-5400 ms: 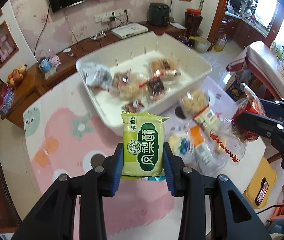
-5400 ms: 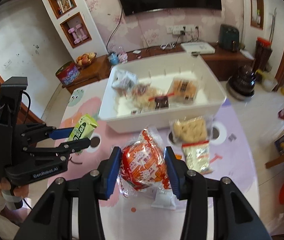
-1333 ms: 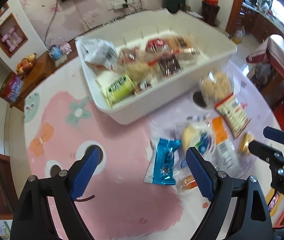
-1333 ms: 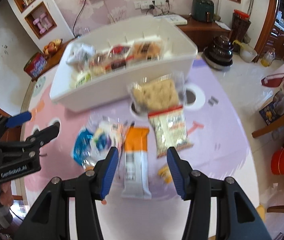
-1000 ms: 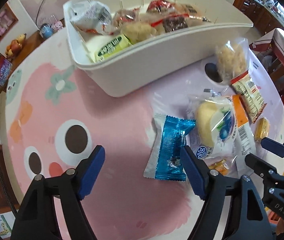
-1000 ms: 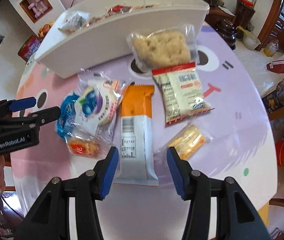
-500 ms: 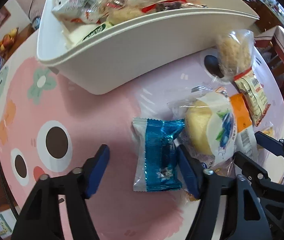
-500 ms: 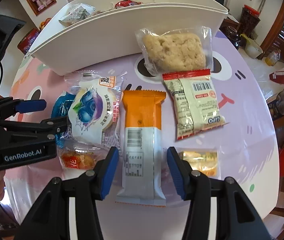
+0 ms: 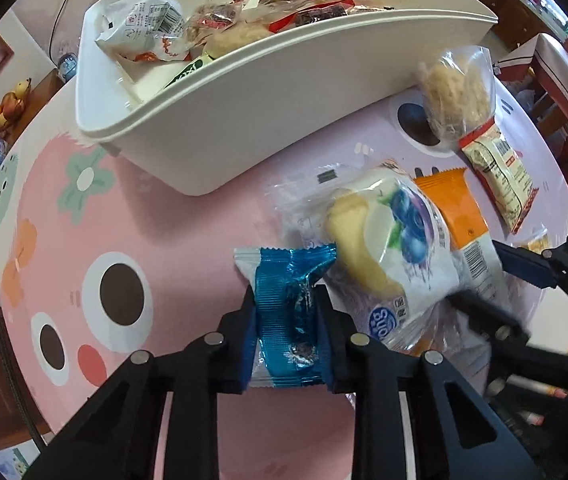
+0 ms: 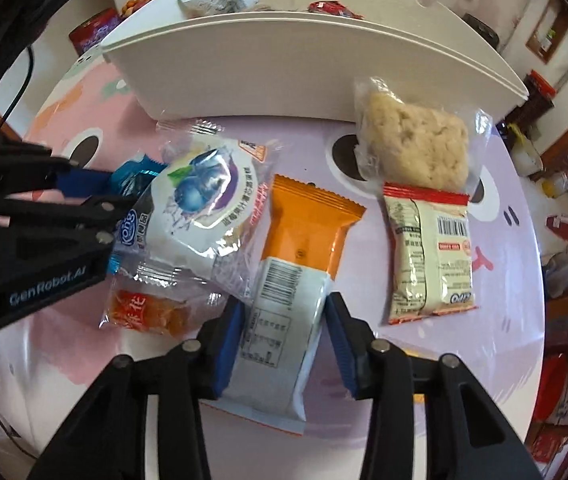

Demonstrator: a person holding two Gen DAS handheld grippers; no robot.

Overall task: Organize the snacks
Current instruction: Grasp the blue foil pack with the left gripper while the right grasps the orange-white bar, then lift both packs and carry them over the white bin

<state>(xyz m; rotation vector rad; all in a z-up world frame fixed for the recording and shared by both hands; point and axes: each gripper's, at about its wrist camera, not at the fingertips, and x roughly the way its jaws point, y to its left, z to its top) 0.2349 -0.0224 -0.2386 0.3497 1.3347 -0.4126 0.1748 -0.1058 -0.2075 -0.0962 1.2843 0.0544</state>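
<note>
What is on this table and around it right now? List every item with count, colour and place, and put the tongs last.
white bin: one, white, back of the table, snacks inside
blue packet: one, blue foil, pink side of the table, between the left pads
blueberry bun: one, clear bag with purple print, lying partly on the blue packet
orange-and-white packet: one, middle of the table, lower end between the right pads
rice cake: one, beige in clear wrap, beside the bin
red-edged packet: one, cream, below the rice cake
small orange bag: one, under the bun's edge
table: one, pink and lilac cartoon cover
left tongs: closing, pressing on the blue packet
right tongs: closing around the orange-and-white packet
</note>
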